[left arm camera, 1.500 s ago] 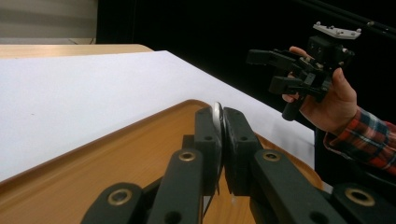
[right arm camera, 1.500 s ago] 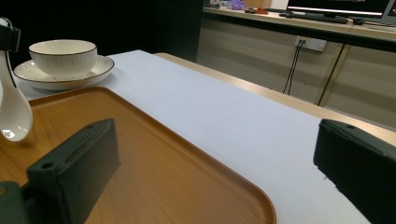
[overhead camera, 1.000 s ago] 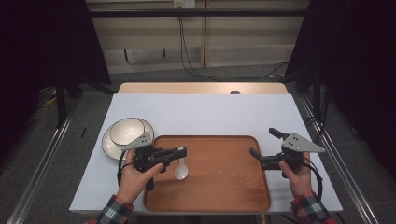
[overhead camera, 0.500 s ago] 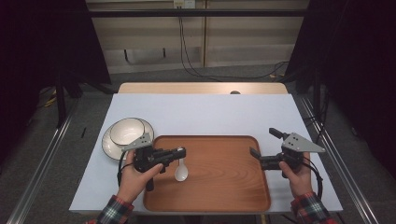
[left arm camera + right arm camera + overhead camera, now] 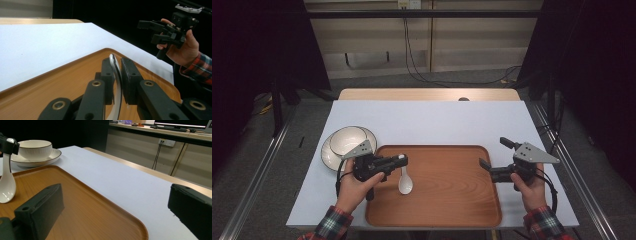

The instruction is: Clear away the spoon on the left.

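Note:
A white ceramic spoon (image 5: 405, 183) hangs over the left part of the brown wooden tray (image 5: 452, 205). Its bowl end is low, touching or just above the tray. My left gripper (image 5: 400, 160) is shut on the spoon's handle (image 5: 116, 75), which stands edge-on between the black jaws in the left gripper view. My right gripper (image 5: 494, 153) is held over the tray's right edge, open and empty. In the right gripper view its jaws stand wide apart, and the spoon (image 5: 7, 186) shows at far left.
A white bowl (image 5: 347, 140) sits on a white plate (image 5: 328, 155) on the white tabletop (image 5: 432, 120), just left of the tray and behind my left hand. In the right gripper view the bowl (image 5: 35, 148) lies beyond the tray (image 5: 87, 202).

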Demonstrator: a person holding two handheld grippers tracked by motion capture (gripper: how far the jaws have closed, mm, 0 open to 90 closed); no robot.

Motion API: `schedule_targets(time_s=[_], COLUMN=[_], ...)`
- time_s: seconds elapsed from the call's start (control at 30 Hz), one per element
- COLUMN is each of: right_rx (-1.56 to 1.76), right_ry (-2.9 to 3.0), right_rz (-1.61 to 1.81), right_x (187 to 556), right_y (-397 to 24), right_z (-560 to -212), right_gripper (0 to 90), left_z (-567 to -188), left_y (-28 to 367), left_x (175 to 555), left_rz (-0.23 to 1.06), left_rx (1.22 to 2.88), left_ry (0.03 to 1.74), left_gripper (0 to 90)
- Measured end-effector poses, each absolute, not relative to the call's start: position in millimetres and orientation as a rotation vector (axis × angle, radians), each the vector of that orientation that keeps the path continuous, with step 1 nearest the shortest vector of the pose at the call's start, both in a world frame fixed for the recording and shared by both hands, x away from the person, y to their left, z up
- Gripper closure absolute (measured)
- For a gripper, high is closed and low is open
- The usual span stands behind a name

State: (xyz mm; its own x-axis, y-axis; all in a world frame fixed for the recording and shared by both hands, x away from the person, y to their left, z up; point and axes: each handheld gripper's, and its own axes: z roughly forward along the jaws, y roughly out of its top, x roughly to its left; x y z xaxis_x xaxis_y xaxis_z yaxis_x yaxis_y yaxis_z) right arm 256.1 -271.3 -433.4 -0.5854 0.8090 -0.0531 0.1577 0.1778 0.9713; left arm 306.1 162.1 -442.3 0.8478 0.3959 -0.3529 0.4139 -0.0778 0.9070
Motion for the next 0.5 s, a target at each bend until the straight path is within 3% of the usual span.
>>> schedule_targets(time_s=[0.5], right_rx=[0.913], right_ry=[1.876], right_rz=[1.431], right_x=[255], right_y=[-271], right_z=[-433], right_gripper=[0.0], left_z=[-456], left_y=[164], left_x=[316], left_rz=[0.013], left_rx=[1.732], left_ry=[0.652], left_gripper=[74.8])
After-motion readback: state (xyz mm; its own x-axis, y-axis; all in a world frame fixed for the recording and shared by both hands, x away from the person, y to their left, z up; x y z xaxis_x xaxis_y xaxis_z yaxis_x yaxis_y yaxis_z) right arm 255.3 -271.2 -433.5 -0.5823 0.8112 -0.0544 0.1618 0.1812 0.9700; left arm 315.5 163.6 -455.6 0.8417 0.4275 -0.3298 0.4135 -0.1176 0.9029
